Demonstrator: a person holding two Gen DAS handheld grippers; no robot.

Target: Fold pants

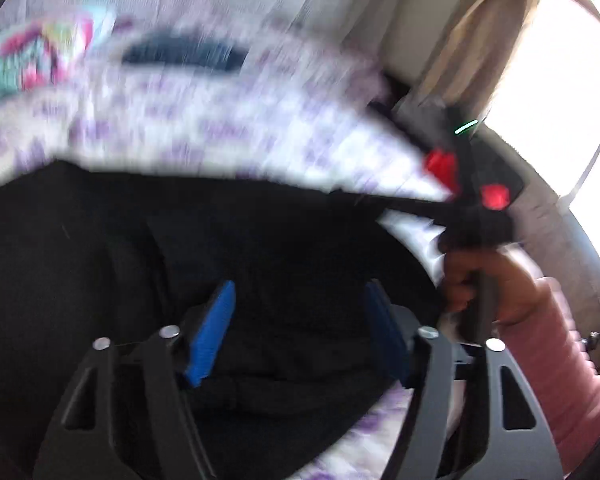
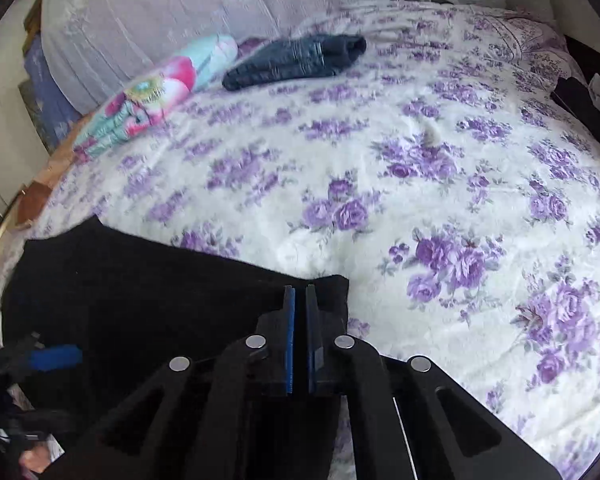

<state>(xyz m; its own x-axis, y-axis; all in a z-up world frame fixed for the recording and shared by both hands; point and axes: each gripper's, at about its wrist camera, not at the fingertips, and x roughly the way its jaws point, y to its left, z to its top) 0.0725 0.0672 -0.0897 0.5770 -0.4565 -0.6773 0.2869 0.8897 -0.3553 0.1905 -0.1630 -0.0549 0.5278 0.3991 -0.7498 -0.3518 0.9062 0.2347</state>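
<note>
Across the whole right wrist view I see a bed spread with a white bedspread (image 2: 380, 184) printed in purple roses, a pale curtain (image 2: 172, 4) hanging behind it. On its near left part lie the black pants (image 2: 140, 292), spread out dark and flat, their near corner reaching to my right gripper (image 2: 300, 300). That gripper's blue pads (image 2: 289, 320) stand almost together, only a thin slit between them, and they pinch the corner of the pants cloth.

From the left wrist view, which is badly blurred, the pants (image 1: 260, 248) fill the lower middle, with the flowered bedspread (image 1: 204, 120) above them. My left gripper (image 1: 300, 332) hangs over the black cloth with its jaws spread wide; the blue pads (image 1: 212, 332) are well apart and I see nothing held between them, though I cannot tell if the tips touch the cloth. To the right in that view a hand (image 1: 488, 284) in a pink sleeve (image 1: 556, 368) grips the other tool's handle.

Farther back on the bed, near the curtain, a folded dark denim garment (image 2: 296, 62) lies just beside a bright pink-and-turquoise bundle (image 2: 156, 96). A small white scrap (image 2: 430, 132) sits alone mid-bed.
</note>
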